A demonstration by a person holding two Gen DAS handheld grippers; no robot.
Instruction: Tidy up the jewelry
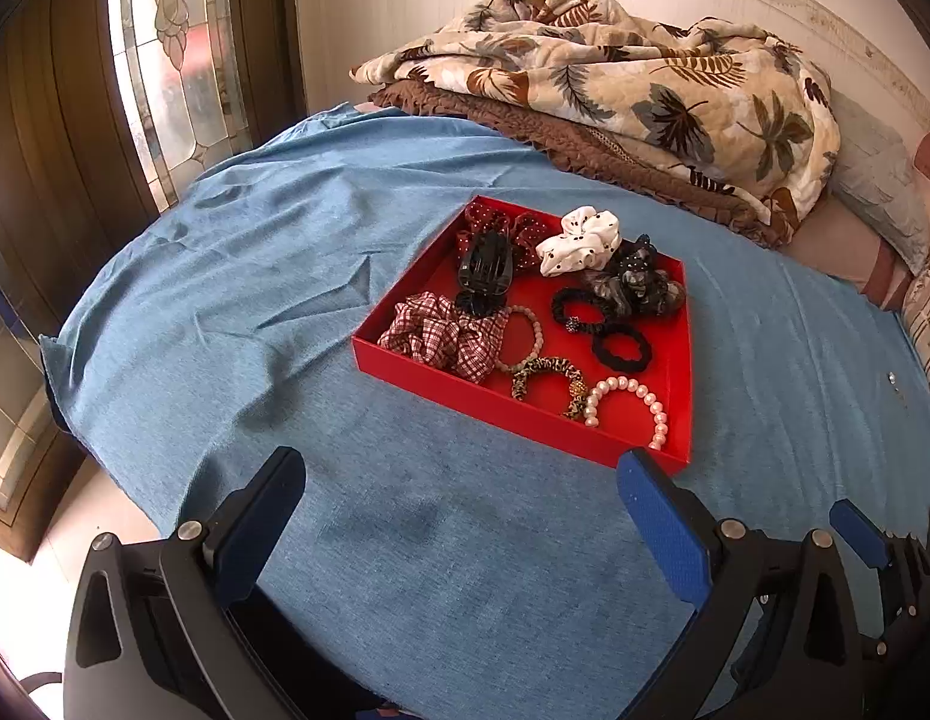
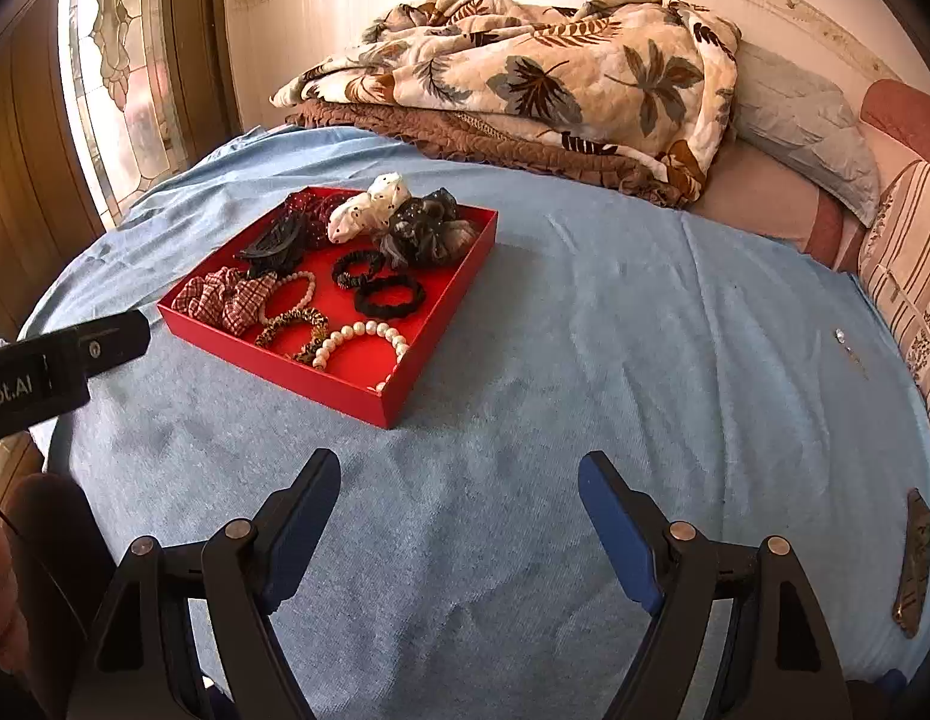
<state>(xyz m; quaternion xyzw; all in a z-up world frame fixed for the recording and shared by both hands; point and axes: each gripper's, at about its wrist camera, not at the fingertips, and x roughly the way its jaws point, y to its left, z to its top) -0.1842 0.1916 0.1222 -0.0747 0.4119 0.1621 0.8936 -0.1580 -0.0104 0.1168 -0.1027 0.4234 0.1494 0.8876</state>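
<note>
A red tray (image 1: 513, 414) lies on the blue cloth, also in the right wrist view (image 2: 321, 381). It holds scrunchies, a black claw clip (image 1: 486, 267), black hair ties (image 1: 621, 348), a leopard bracelet (image 1: 546, 375) and a pearl bracelet (image 1: 636, 405) (image 2: 363, 339). A small earring (image 2: 843, 339) lies loose on the cloth at far right, and a flat patterned hair clip (image 2: 915, 561) lies near the right edge. My left gripper (image 1: 465, 474) is open and empty just before the tray. My right gripper (image 2: 459, 480) is open and empty, right of the tray.
A folded leaf-print quilt (image 1: 615, 90) over a brown blanket lies at the back of the bed. Pillows (image 2: 825, 138) line the right side. A stained-glass window (image 1: 165, 60) and wooden frame stand at left. The bed's edge drops off at left.
</note>
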